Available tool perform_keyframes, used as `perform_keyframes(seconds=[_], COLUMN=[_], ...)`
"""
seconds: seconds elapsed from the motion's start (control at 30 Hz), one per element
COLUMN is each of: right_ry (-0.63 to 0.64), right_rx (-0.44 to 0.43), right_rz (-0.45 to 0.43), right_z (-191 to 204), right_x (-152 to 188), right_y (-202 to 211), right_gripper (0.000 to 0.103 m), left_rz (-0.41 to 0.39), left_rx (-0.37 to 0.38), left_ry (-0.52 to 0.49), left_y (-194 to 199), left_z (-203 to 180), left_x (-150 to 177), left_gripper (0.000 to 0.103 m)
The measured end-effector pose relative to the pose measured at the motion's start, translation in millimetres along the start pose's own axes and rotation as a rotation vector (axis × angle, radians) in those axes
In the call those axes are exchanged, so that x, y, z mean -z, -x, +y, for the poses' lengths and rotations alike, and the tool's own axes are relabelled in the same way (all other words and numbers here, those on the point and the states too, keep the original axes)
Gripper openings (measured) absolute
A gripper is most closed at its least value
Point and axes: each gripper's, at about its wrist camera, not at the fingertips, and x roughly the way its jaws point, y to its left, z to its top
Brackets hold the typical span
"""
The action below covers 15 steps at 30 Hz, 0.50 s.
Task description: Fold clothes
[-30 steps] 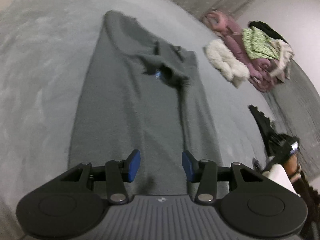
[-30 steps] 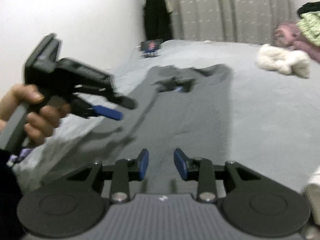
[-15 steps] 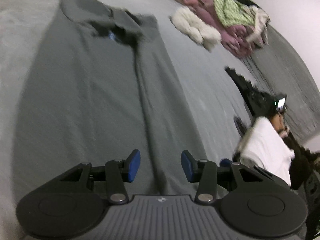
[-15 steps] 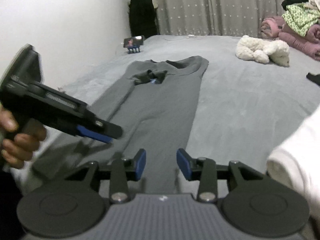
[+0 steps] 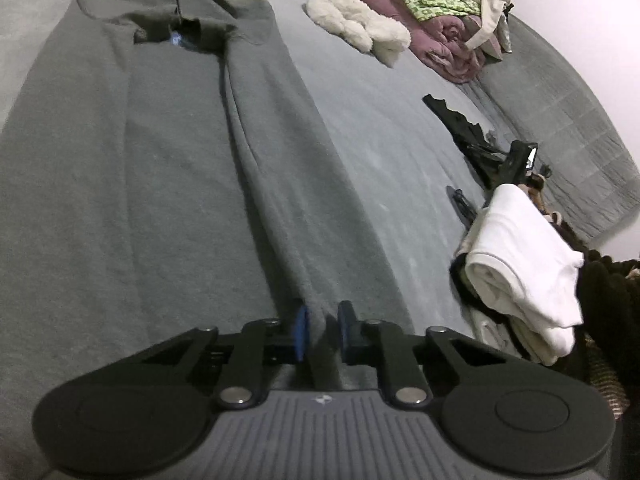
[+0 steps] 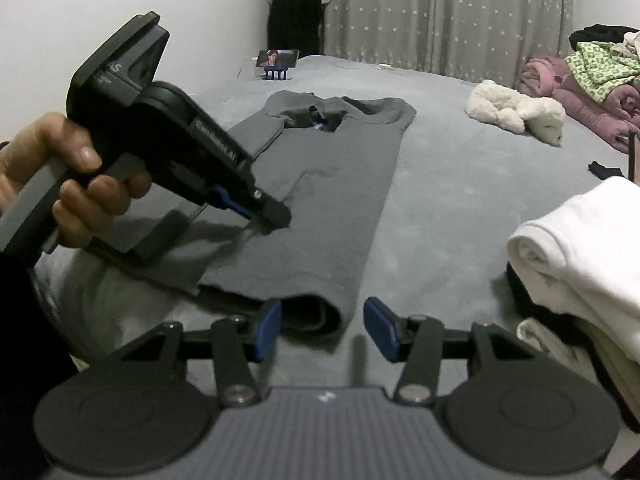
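Left claw (image 5: 322, 330) seemingly pinches grey garment (image 5: 180, 152); phone (image 6: 277, 58) right-view only.

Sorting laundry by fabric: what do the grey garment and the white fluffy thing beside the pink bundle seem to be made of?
Grey garment: seemingly soft matte knit, cotton-like; it drapes in limp creases. White fluffy thing: plush or fleece by its shaggy pile.

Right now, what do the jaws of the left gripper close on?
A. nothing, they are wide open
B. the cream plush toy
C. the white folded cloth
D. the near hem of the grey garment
D: in the left wrist view the left gripper has its jaws nearly together, pinching a ridge of the grey garment at its near edge.
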Motion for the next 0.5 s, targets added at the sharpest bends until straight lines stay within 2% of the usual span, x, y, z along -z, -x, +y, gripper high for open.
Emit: perform_keyframes(seconds=[0.1,0.17,0.23,0.33,0.43,0.5], right_ry=[0.035,0.058,0.075,0.134,0.194,0.251], right_rx=[0.038,0.068,0.115,0.249,0.27,0.278], right_rz=[0.024,0.023,0.01,0.026,0.072,0.089], right_z=[5,9,14,23,33,45], right_x=[-2,-2,-4,-4,3,6], right_y=[-8,-12,-11,-11,-19,-25], right_gripper=[0.037,0.03,0.017,0.016,0.008,0.007], left_rz=[0.022,0.025,0.024,0.024,0.026,0.03], left_rx=[-0.023,-0.021,-0.008,0.028,0.045,0.01], left_ry=[0.014,0.028,0.044,0.082,0.102,0.08], left_y=[-1,0,3,5,4,1], left_z=[4,5,7,9,11,8], left_x=[0,0,-1,0,1,2], left_gripper=[0.001,0.001,0.001,0.001,0.001,0.001])
